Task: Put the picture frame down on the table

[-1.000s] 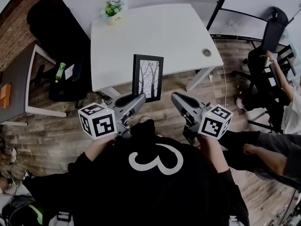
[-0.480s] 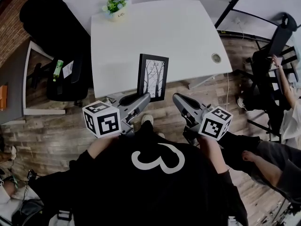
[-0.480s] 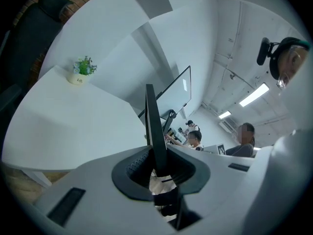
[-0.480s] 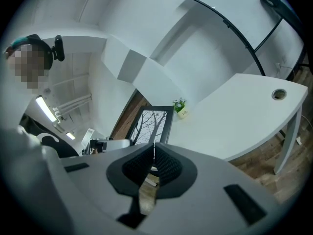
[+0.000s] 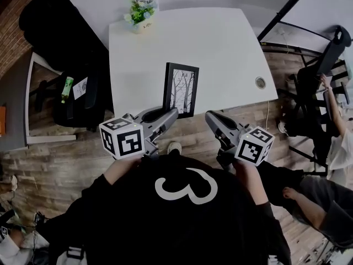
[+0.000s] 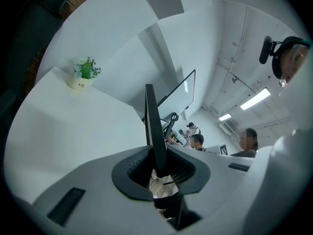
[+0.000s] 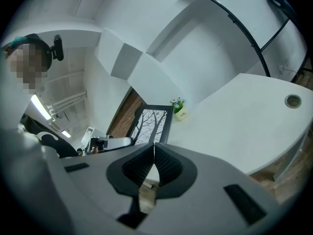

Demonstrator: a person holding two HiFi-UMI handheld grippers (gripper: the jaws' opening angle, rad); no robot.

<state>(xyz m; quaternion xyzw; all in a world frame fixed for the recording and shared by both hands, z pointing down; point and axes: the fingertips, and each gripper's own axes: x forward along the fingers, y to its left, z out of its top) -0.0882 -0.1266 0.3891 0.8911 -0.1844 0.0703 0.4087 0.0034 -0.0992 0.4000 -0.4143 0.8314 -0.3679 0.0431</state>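
White desk [image 5: 220,43] on a wood-plank floor, with a small potted plant [image 5: 141,14] at its far left corner and a cable grommet [image 5: 260,82] near its right edge.

**Change.** Over the last second both grippers are advancing toward the desk. The picture frame [image 5: 180,90], earlier hanging over the floor in front of the near edge, is now standing upright over the desk's near margin. By this reading the carry is nearly finished and the lowering is beginning. Contact between frame and desk cannot be confirmed.

**Grip.** The left gripper [image 5: 168,115] is pinching the frame's lower left edge, its jaws narrowly parted by the frame's thickness. The right gripper [image 5: 212,117] is trailing just beside the frame with its jaws pressed together on nothing.

**Views compared.** The head view is showing the tree print and the frame's place on the desk. Only the left gripper view is showing the frame edge-on [image 6: 152,126], seated between the ribbed pads. Only the right gripper view is showing its own pads [image 7: 166,163] meeting, with the frame [image 7: 154,124] clear ahead of them.
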